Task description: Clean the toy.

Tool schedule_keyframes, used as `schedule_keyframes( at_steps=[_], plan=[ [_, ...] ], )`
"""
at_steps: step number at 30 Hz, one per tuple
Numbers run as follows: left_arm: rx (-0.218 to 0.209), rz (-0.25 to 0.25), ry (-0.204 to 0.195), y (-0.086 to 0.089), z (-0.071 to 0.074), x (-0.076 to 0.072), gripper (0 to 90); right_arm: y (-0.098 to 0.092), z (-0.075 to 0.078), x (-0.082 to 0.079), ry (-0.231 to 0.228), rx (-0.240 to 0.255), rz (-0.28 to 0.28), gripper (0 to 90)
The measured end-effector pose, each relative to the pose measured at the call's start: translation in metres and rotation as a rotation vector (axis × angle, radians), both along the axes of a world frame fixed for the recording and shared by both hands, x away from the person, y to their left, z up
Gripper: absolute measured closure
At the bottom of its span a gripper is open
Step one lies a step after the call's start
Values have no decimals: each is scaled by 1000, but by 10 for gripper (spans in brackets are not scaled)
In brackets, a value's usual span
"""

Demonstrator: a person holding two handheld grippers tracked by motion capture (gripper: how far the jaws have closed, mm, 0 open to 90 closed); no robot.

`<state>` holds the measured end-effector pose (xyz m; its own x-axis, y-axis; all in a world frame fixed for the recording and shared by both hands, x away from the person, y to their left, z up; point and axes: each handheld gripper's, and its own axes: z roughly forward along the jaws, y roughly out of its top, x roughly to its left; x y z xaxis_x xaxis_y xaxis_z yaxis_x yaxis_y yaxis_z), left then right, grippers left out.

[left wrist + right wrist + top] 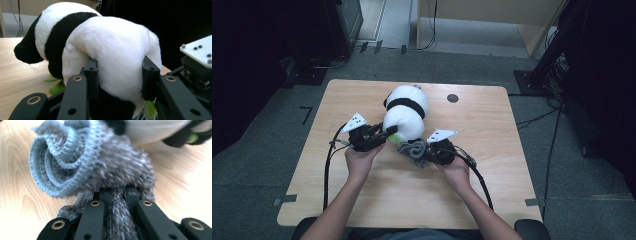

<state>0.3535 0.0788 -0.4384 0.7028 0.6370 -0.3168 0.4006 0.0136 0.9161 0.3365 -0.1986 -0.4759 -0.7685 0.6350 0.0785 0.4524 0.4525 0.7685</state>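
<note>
Two grippers: I see both clamped.
Left gripper (120, 77): squeezing the plush panda (100, 47).
Right gripper (117, 195): pinching the grey knit cloth (82, 162) on the table (377, 195).

No readable text, label, brand, number or sign appears on anything in the three views. The nearest thing to a marking is a scatter of small dark dots on the grey three-cornered plates (353, 121) atop the tools, and they spell nothing.
</note>
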Motion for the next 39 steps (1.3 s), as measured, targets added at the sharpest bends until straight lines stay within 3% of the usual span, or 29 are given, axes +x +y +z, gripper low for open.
schedule_keyframes(
  at_steps=[7, 11, 17, 22, 27, 30, 31, 39],
  plan=[
    [4, 10, -6, 4, 1, 0, 593, -18, 2, 5, 10, 23, -55, 824],
    [14, 16, -3, 6, -1, 1, 592, -42, 8, 11, 32, 94, -121, 824],
    [18, 16, 2, 4, -3, 2, 592, -59, 23, 10, -6, 162, -159, 825],
    [30, 22, 4, 3, -5, 3, 591, -68, 45, 5, -50, 239, -172, 825],
    [2, 38, 23, 6, -8, 4, 592, -66, 62, -2, -87, 290, -147, 826],
    [-1, 40, 11, 4, -8, 3, 592, -59, 71, -7, -105, 317, -116, 825],
    [-4, 36, 11, 3, -7, 2, 592, -49, 75, -11, -117, 327, -87, 825],
    [21, 13, 17, -8, -10, -2, 593, -10, 67, -17, -99, 283, 2, 824]
  ],
)
